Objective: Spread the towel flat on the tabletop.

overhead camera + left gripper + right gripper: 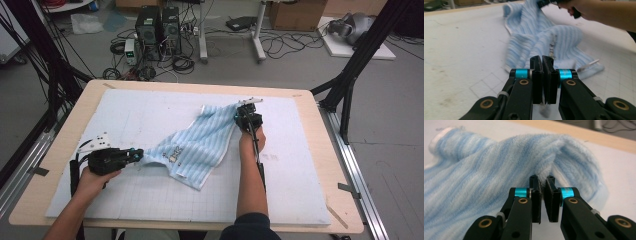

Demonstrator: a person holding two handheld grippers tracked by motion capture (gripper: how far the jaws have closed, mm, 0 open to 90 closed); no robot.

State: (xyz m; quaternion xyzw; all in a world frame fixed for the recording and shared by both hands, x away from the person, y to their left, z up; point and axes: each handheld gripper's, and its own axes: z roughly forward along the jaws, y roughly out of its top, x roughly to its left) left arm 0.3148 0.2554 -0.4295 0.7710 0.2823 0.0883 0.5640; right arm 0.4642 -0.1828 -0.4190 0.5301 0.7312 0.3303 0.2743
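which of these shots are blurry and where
High view: sharp and evenly lit. Left gripper view: the towel and the far hand are smeared, the jaws crisp. Right gripper view: the towel is soft close up, the table edge hazy.

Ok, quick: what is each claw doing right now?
Left claw: shut on the blue-and-white striped terry towel.
Right claw: shut on that towel's far corner.

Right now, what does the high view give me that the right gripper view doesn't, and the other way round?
High view: the whole table, both hands, the left gripper shut on one corner of the striped towel, and computers and cables on the floor behind. Right gripper view: a close look at its jaws pinching a raised fold of the towel. Both share the towel, the right gripper and the table's wooden edge.
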